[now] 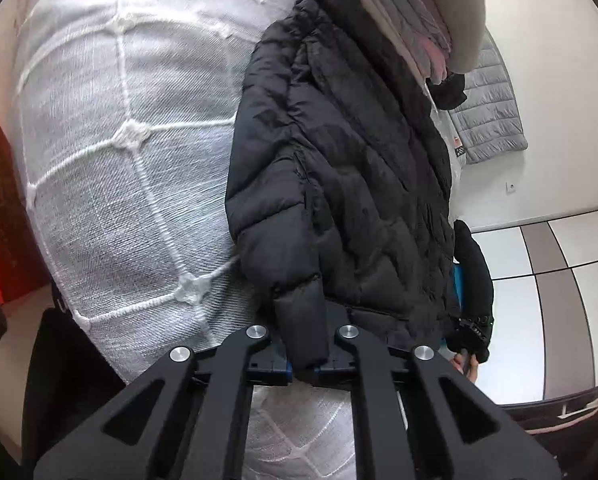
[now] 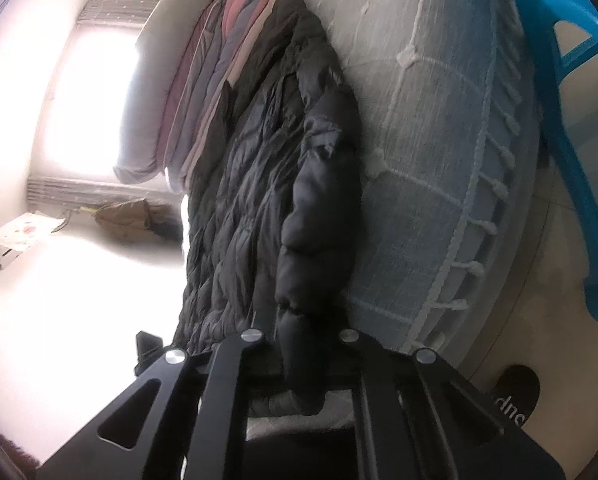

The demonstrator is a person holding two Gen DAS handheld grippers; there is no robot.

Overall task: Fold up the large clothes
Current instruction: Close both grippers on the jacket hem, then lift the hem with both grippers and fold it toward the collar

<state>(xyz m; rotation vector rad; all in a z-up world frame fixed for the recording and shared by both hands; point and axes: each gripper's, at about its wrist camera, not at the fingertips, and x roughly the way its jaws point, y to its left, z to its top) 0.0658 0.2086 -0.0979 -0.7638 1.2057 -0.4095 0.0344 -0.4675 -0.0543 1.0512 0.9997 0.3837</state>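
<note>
Over white bedding (image 1: 131,168), both downward-tilted grippers, left gripper (image 1: 302,364) and right gripper (image 2: 299,390), clamp the black jacket (image 1: 339,168).

A blown-out bright window (image 2: 87,96) lights pale walls (image 1: 559,128); the floor, perhaps, shows grey-and-white tiles (image 1: 539,280).

Left claw (image 1: 301,360): jaws are pinching tight, the cuff of a black puffer jacket (image 1: 339,184) sleeve squeezed between the blue-edged pads, linkage arms drawn in close. Claw is pointing downward and away at a fair slant.

Right claw (image 2: 299,376): jaws are likewise clamping on a sleeve end of the same jacket (image 2: 267,200), fabric bulging out near the pads. It is tilting down less steeply.

In the left wrist view, a gloved hand (image 1: 471,340) is showing at the near right, bare fingertips peeking below it.
</note>
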